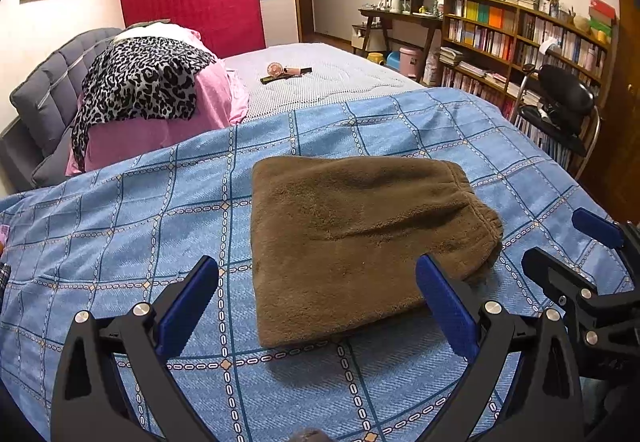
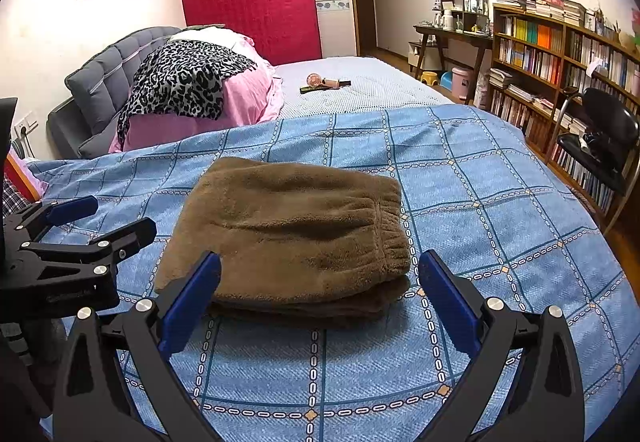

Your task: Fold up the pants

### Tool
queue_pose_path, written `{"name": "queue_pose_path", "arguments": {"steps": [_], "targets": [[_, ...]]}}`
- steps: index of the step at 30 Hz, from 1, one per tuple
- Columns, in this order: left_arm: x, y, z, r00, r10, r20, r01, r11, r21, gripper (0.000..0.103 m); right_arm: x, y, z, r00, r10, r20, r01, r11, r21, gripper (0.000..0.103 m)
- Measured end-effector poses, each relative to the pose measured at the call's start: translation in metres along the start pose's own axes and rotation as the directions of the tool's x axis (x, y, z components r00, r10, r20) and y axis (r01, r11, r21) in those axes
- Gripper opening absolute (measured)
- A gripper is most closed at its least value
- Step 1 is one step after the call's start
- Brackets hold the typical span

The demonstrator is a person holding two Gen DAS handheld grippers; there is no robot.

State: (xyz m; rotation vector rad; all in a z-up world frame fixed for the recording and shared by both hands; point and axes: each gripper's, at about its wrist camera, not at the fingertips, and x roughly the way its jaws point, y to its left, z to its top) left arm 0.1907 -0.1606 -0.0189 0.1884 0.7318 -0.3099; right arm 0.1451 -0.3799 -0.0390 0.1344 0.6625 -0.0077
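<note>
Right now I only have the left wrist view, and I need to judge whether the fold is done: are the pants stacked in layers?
Observer: Yes. The right wrist view shows the pants lying in stacked layers along their near edge.
Operator: Where does my left tool sit?
Observer: Seen from outside, the left tool is open, off the pants' left side, holding nothing.
Operator: And the right tool?
Observer: The right tool is wide open and empty, with the pants just ahead of it.

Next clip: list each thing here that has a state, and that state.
pants: folded into a stacked bundle, lying on the blue bedspread
left gripper: open, holding nothing
right gripper: open, holding nothing
leopard-print cloth: draped loosely over pink bedding
</note>
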Motion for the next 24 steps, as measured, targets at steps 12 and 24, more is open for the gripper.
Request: {"name": "queue_pose_path", "arguments": {"steps": [12, 24], "targets": [[-0.004, -0.002, 0.0, 1.0, 0.006, 0.024, -0.006, 1.0, 0.014, 0.098, 0.003, -0.002, 0.001, 1.0, -0.002, 0.003, 0.002, 1.0, 0.0, 0.1], [0.004, 0.006, -0.003, 1.0, 0.015, -0.024, -0.015, 1.0, -0.024, 0.098, 0.007, -0.005, -0.003, 1.0, -0.024, -0.018, 0.024, 1.0, 0.014, 0.1]]}}
